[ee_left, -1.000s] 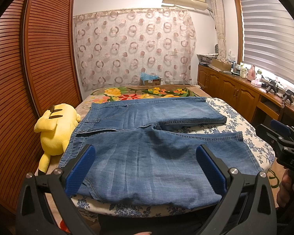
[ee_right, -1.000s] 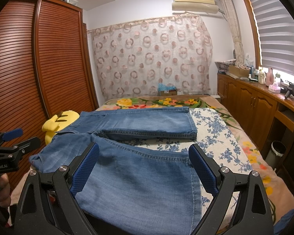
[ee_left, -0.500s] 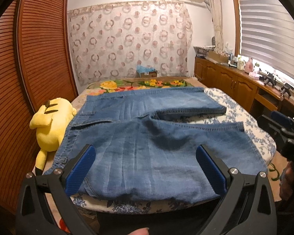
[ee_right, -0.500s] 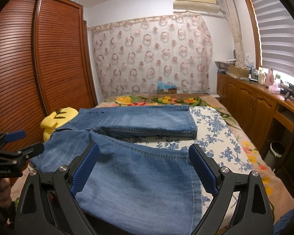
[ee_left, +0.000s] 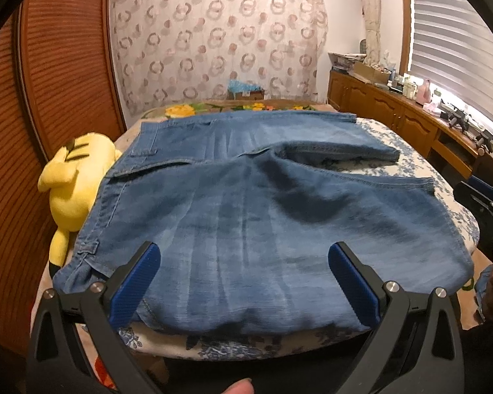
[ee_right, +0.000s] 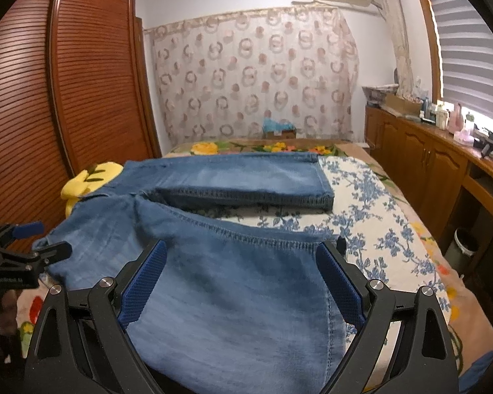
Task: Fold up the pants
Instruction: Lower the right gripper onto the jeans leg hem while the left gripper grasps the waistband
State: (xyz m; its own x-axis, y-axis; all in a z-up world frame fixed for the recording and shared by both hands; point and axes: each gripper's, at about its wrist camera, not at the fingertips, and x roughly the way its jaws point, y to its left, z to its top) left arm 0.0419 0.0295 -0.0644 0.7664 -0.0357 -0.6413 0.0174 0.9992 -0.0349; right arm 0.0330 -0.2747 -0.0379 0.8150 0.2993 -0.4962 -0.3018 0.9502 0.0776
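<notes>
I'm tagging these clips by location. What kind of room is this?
Most likely a home bedroom: the jeans lie on a bed with a floral cover, a louvered wooden wardrobe stands beside it, and a yellow plush toy sits at the edge.

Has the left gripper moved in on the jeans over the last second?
Yes. The left gripper has come forward and lower toward the jeans: against the fixed curtain, the denim now fills more of the left wrist view. Its jaws stand open.
</notes>
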